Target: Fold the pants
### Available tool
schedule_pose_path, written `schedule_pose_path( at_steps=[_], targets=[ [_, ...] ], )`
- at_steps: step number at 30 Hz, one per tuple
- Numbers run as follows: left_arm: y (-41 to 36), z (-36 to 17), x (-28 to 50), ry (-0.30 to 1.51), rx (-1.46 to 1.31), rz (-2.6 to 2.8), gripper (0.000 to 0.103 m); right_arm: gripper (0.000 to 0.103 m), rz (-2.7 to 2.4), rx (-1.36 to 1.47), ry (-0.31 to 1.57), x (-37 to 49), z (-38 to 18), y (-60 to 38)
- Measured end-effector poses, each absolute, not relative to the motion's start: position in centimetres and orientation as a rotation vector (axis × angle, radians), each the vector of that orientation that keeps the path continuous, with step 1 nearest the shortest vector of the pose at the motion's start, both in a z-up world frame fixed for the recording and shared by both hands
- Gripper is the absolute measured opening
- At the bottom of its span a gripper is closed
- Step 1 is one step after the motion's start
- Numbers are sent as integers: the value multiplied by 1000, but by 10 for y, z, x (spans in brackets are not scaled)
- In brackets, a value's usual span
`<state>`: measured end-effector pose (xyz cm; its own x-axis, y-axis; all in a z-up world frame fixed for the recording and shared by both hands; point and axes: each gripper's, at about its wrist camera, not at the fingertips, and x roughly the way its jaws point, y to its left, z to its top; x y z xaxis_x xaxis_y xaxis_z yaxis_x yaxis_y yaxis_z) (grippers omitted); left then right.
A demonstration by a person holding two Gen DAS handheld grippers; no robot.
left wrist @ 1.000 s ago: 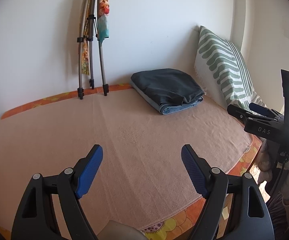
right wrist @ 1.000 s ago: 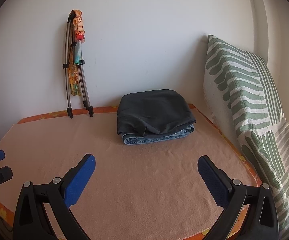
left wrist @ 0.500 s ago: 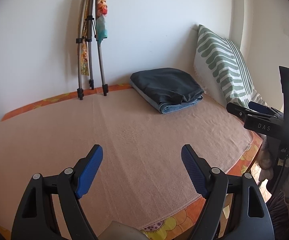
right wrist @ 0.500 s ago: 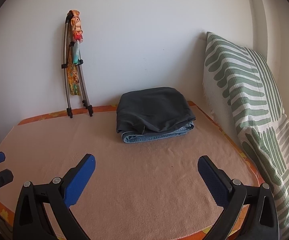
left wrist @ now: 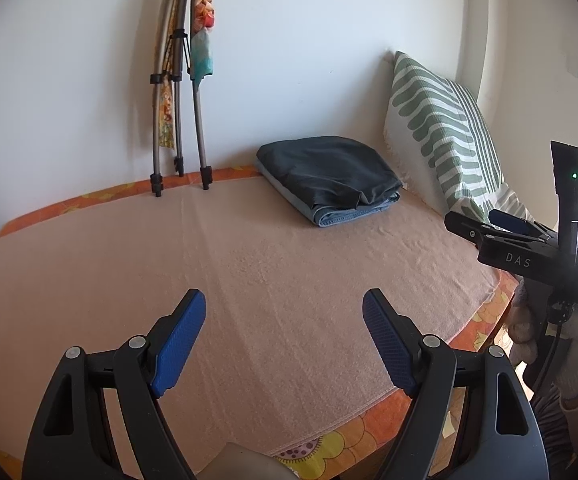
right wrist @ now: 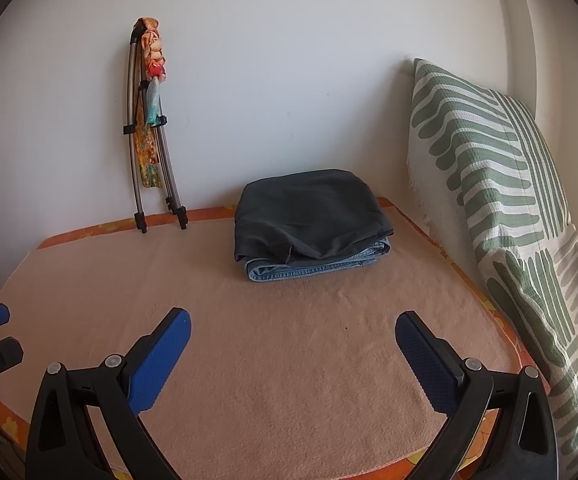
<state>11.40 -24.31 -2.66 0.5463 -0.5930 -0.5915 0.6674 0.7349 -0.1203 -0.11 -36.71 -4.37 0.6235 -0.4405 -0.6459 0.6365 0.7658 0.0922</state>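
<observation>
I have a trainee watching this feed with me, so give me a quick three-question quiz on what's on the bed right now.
1. True or false: the dark pants lie folded on top of the folded jeans.
2. What does the pillow lean against? A) the tripod B) the wall C) the pile of clothes
3. Fill in: both the left gripper and the right gripper are ____, with nothing between their pads.

Key: 1 true. 2 B; the tripod stands apart, left of the pile. 3 open; both hang over the bare towel.
</observation>
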Motion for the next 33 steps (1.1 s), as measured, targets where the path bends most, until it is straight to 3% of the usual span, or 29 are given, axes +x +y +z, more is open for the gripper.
schedule_pose_path(
  at_steps=[33],
  targets=[
    [-242, -32, 112, 653, 146, -739, 81, 103, -626, 331, 651, -1, -47, -367]
  ],
)
